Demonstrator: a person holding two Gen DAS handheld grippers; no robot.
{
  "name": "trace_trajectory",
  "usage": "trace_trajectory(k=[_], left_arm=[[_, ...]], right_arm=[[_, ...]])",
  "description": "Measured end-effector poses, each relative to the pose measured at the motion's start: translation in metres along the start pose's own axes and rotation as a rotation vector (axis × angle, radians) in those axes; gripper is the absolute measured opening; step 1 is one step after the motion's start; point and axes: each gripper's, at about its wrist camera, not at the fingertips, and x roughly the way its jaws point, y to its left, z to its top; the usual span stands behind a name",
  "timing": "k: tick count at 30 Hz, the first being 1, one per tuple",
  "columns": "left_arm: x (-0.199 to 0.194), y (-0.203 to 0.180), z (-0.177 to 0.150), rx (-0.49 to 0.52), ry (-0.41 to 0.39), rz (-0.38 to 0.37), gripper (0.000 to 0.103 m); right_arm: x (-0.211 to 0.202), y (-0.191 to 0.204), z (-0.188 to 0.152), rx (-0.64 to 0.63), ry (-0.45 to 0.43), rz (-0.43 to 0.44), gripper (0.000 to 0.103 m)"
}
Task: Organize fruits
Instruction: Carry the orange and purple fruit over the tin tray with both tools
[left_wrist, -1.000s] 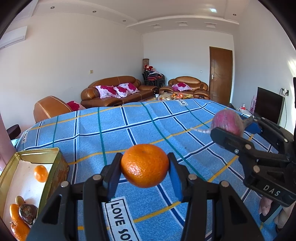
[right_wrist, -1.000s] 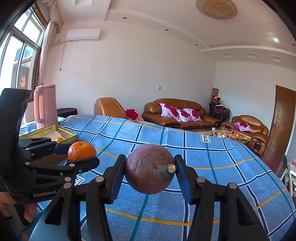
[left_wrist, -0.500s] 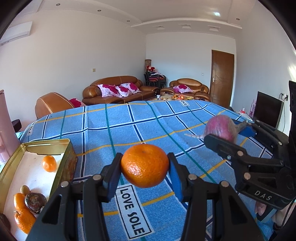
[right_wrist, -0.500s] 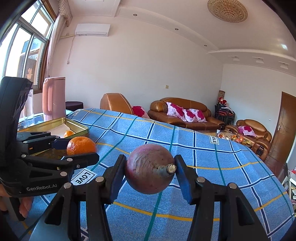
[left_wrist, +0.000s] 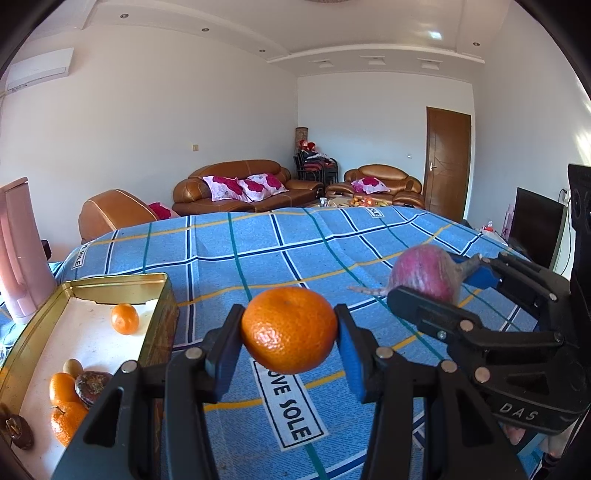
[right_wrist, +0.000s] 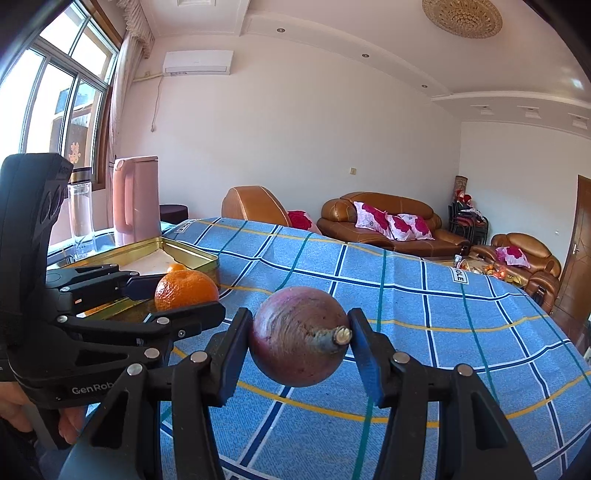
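Orange and round, a mandarin (left_wrist: 289, 329) sits clamped between the two blue pads of the left gripper (left_wrist: 289, 332), held up in the air above the blue checked cloth (left_wrist: 258, 266) that covers the table. From the right wrist view the same fruit shows at the tip of that gripper, just in front of the tin. The right gripper (right_wrist: 300, 338) is closed on a purple, dull-skinned round fruit (right_wrist: 299, 334) with a short dry stalk pointing toward the camera; its pads press on both sides, and it too hangs clear of the cloth. In the left wrist view that purple fruit appears to the right of the mandarin, the two near each other but apart.

To the left of the held mandarin stands a gold-coloured metal tin (left_wrist: 162, 295), open at the top, resting on the cloth. Inside it lie a small mandarin (left_wrist: 125, 318) alone near the far end, and a cluster at the near end: two more oranges (left_wrist: 62, 387), a dark wrinkled fruit (left_wrist: 92, 382) and a small pale one (left_wrist: 72, 366), touching or nearly so. A white label reading "LOVE SOLE" (left_wrist: 291, 413) lies on the cloth below the left gripper.

Behind the tin stands a pink jug (right_wrist: 135, 199), with a clear bottle (right_wrist: 81, 218) beside it near the window. Across the room are brown leather sofas (left_wrist: 240, 184) with pink flowered cushions, and a brown door (left_wrist: 447, 162).
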Motion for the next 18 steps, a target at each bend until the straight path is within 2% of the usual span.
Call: trace_trajectory(k=[18], left_arm=[[-0.040,0.028,0.000,-0.011,-0.065,0.066,0.050]], right_arm=[[-0.001,0.038,0.008,-0.019,-0.009,0.063,0.055]])
